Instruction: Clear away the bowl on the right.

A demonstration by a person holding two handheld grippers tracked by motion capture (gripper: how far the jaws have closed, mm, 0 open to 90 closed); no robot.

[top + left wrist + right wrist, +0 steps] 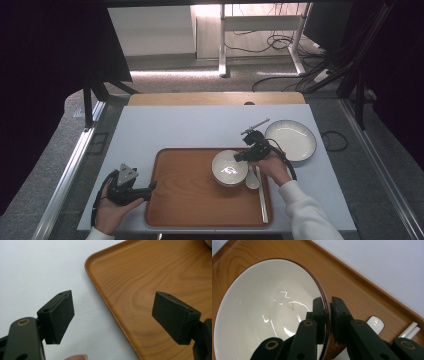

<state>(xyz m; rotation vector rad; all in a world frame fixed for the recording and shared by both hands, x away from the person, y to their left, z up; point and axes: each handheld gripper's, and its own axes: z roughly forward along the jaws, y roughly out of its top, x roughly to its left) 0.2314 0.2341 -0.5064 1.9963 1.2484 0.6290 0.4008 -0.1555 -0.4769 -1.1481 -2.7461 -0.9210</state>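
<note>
on the wooden tray [190, 200] the white bowl [229, 168] sits; the right gripper view shows the right gripper [329, 315] pinching its rim. the left gripper [112, 315] gapes, empty, over the tray's edge.

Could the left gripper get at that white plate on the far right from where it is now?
Probably not easily: the left gripper sits open at the tray's near-left edge, while the plate lies beyond the bowl and the right gripper.
</note>
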